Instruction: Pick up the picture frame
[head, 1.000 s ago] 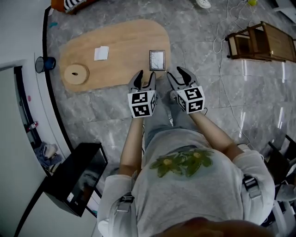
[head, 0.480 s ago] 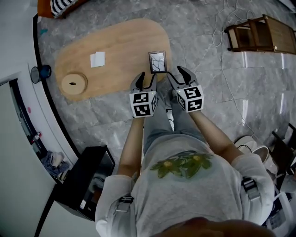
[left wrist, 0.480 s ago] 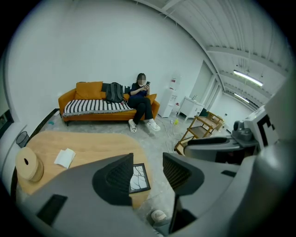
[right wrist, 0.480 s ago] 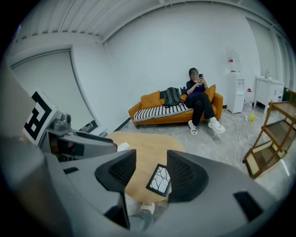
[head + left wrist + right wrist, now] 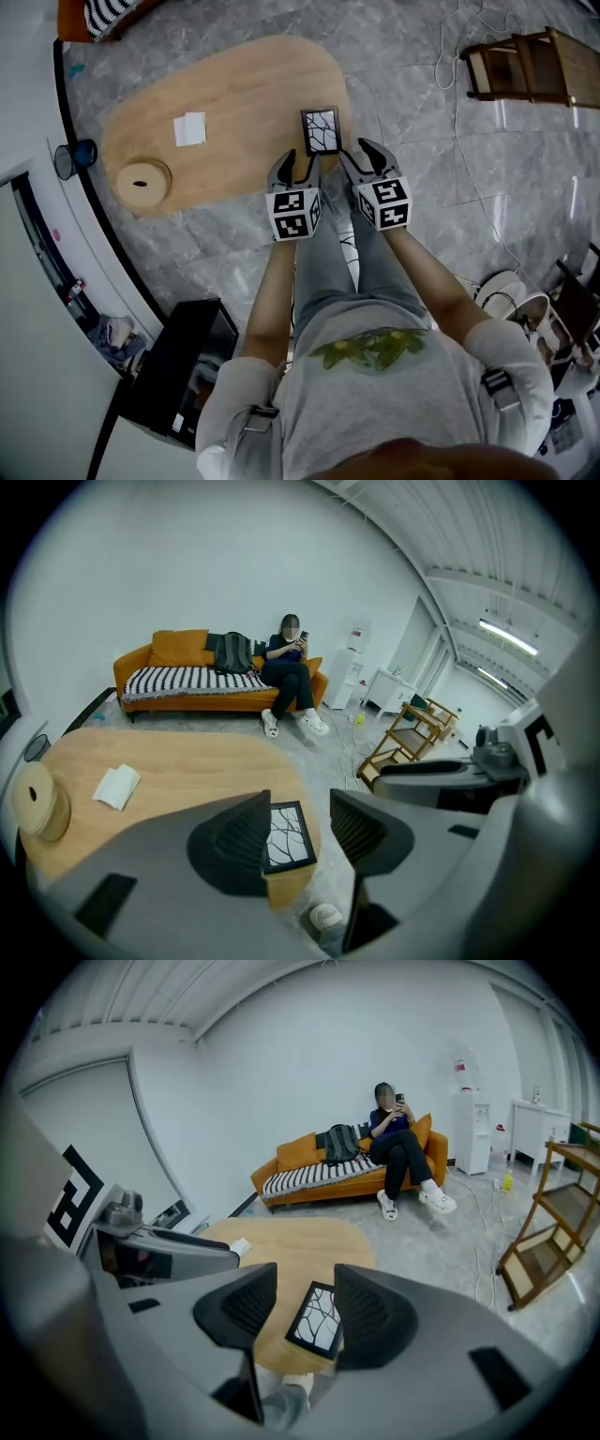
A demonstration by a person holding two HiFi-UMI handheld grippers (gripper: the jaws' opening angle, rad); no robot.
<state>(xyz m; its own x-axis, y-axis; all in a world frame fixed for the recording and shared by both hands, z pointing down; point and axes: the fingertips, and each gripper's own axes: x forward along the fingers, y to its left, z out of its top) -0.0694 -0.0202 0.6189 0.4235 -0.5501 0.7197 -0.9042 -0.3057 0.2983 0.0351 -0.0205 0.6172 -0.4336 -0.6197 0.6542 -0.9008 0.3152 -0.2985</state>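
Left hand-held gripper and right hand-held gripper, open and empty, the right just narrowing slightly, sit lower now, bringing us near the picture frame at twelve o'clock.

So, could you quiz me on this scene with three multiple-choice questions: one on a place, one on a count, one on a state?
1. Where on the wooden table does the picture frame lie? A the far end; B the end nearest the grippers; C the middle.
2. How many things lie on the table? A one; B three; C five.
3. How are the left hand-held gripper and right hand-held gripper? A both open, empty; B both shut on the frame; C one shut.
Answers: 1 B, it lies just ahead of both grippers. 2 B, frame, white paper, round wooden disc. 3 A, both jaw pairs stand apart with nothing gripped; the right's have just closed slightly.
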